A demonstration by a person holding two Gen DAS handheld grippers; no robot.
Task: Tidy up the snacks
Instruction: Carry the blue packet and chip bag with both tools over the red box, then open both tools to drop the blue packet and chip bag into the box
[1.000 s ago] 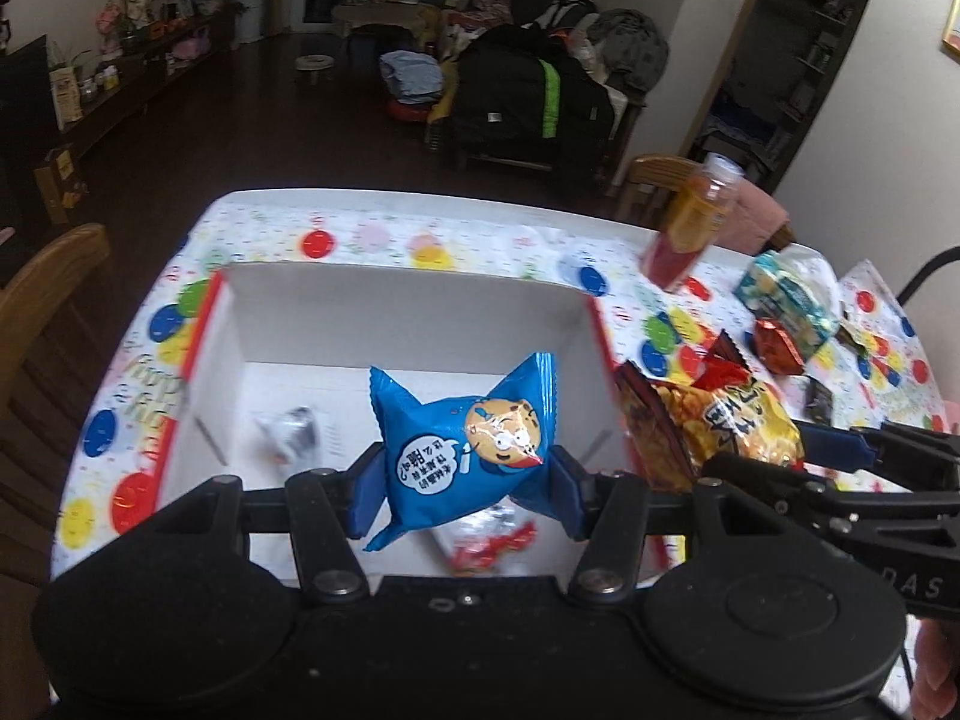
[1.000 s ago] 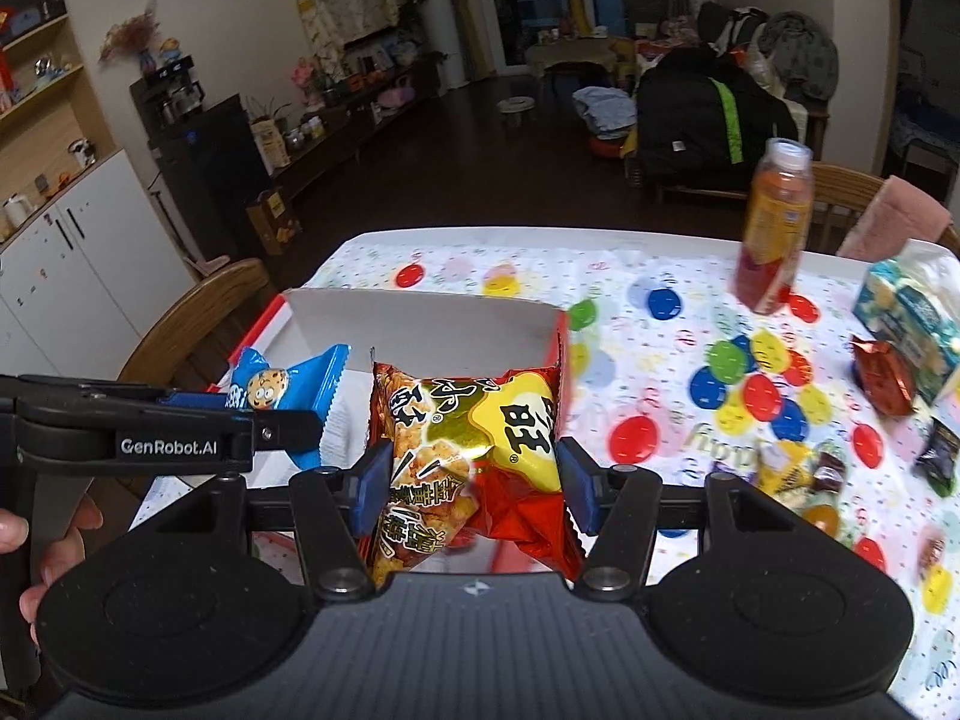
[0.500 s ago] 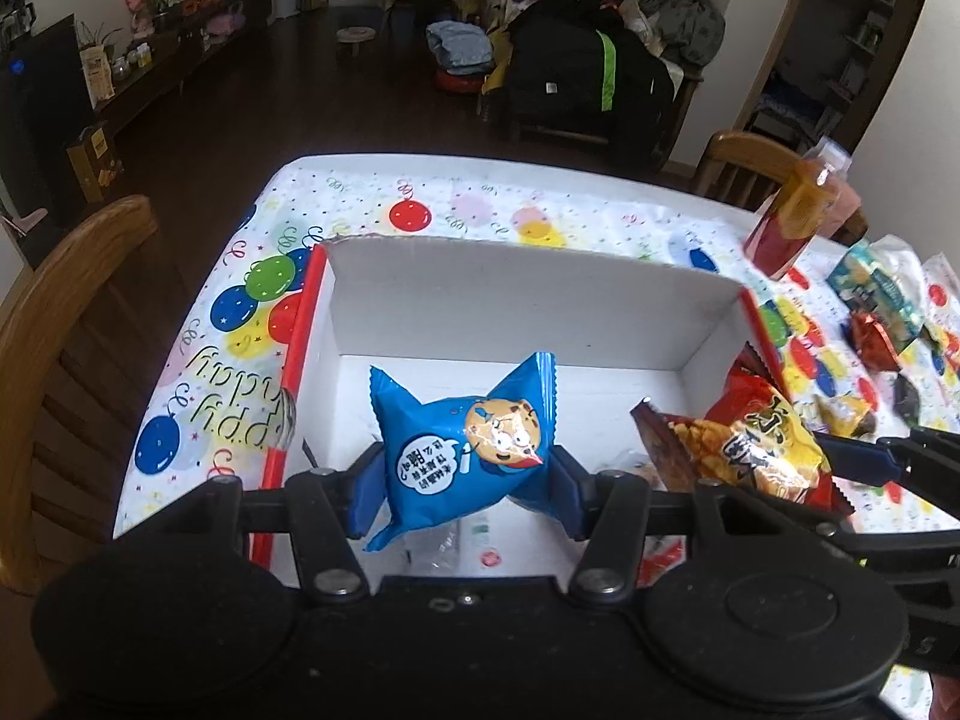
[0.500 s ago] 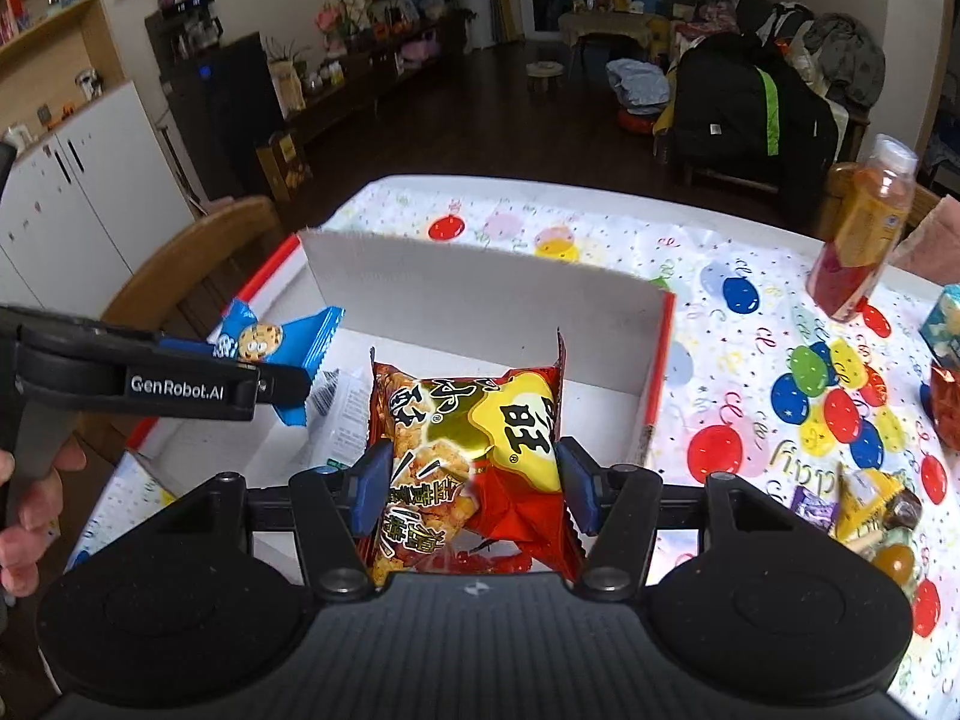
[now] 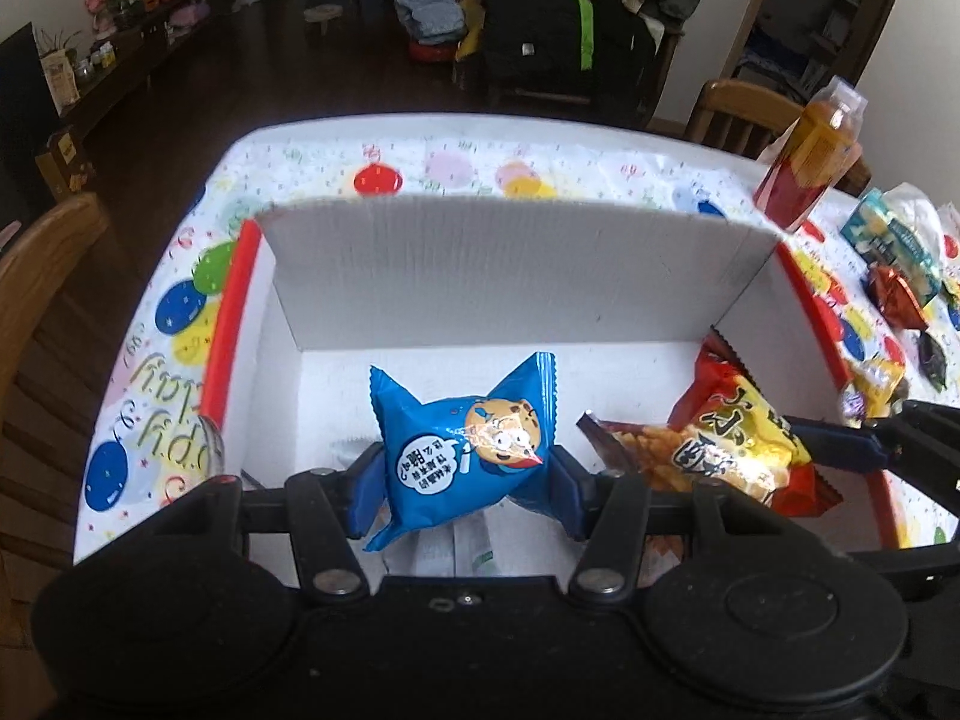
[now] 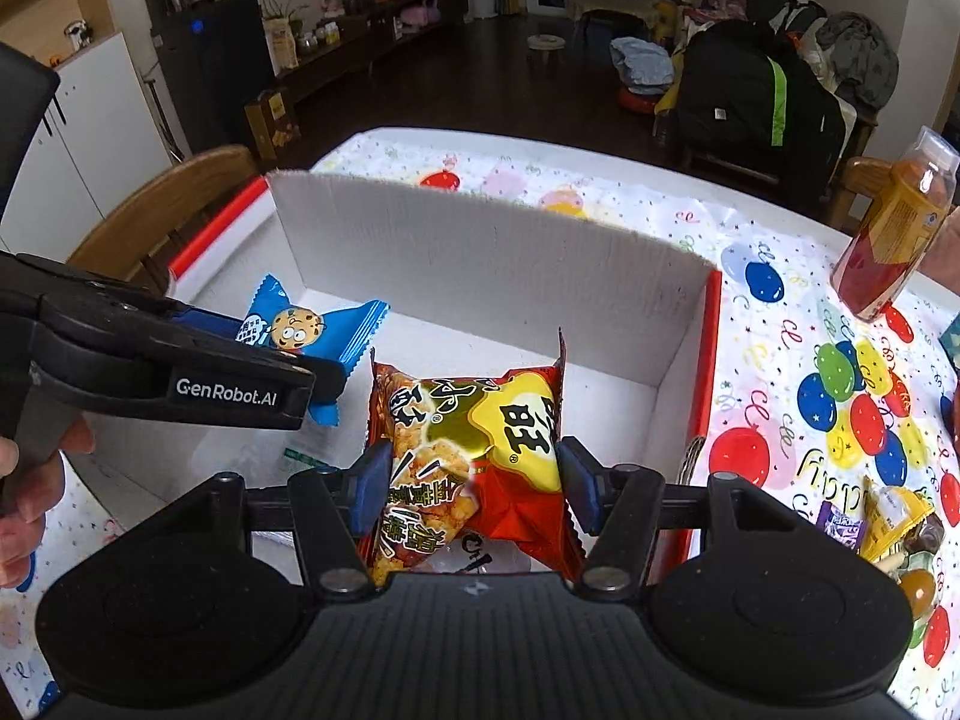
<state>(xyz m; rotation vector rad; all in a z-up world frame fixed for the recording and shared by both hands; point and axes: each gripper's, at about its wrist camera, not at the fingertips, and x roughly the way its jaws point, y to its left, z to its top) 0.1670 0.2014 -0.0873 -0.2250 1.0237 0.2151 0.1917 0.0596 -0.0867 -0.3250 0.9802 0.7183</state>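
Note:
My left gripper point(image 5: 459, 480) is shut on a blue cookie packet point(image 5: 462, 450), held over the inside of a white cardboard box point(image 5: 510, 270) with red edges. The same blue cookie packet point(image 6: 306, 330) shows at the left in the right wrist view. My right gripper point(image 6: 474, 492) is shut on a red and yellow cracker bag point(image 6: 474, 456), also held over the white box point(image 6: 480, 276). In the left wrist view that cracker bag point(image 5: 732, 438) hangs at the right, inside the box. Some pale wrappers lie on the box floor beneath both packets.
An orange drink bottle point(image 6: 894, 234) stands on the balloon-print tablecloth point(image 6: 780, 324) to the right of the box. Loose sweets and small packets point(image 6: 888, 522) lie at the right. Wooden chairs point(image 5: 42, 312) flank the table; a hand point(image 6: 24, 480) grips the left tool.
Both grippers have moved forward and down over the box, each still holding its packet. The box now fills more of both views.

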